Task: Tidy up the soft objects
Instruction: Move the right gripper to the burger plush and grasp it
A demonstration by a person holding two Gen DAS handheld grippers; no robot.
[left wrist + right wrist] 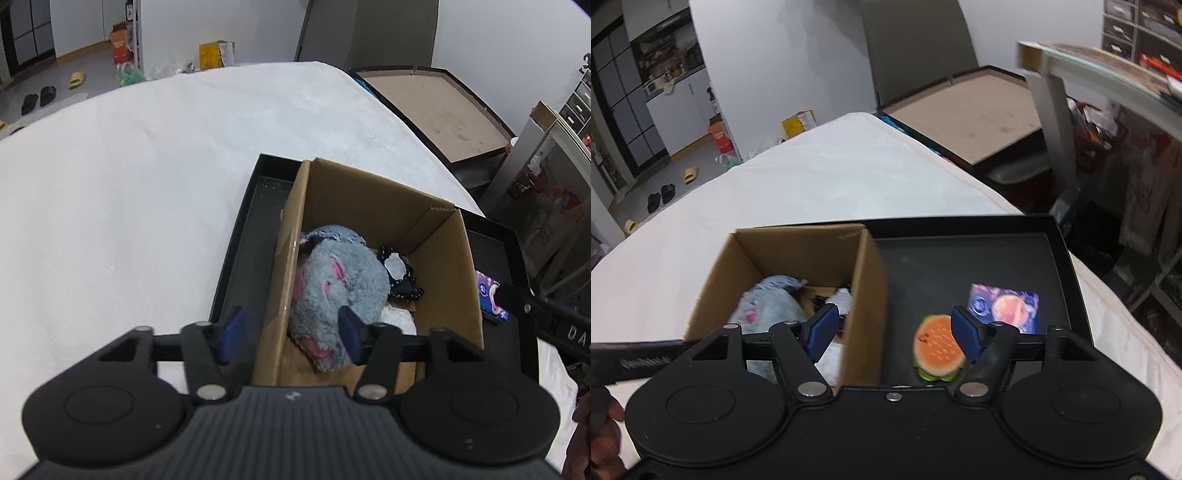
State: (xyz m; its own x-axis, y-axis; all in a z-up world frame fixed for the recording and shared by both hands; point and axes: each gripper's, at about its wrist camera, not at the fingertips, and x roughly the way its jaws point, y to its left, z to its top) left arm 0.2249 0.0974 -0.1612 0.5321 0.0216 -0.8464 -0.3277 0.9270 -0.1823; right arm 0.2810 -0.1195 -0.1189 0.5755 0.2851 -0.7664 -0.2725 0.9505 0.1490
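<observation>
A grey plush toy [334, 291] with pink marks lies in an open cardboard box [439, 236] that stands in a black tray [243, 236]. A black-and-white polka-dot soft item [399, 275] lies beside it in the box. My left gripper [291, 332] is open and empty, its jaws straddling the box's left wall above the plush. My right gripper [895, 328] is open and empty above the box's right wall [866, 295]. A burger-shaped soft toy [936, 347] lies on the tray floor [960, 258] by the right finger. The plush [768, 306] shows in the right wrist view too.
A colourful space-print card [1006, 306] lies on the tray right of the burger toy. The tray sits on a white bed cover [129, 184]. A brown board [436, 107] and shelves [1126, 92] stand to the right. Slippers and boxes lie on the far floor.
</observation>
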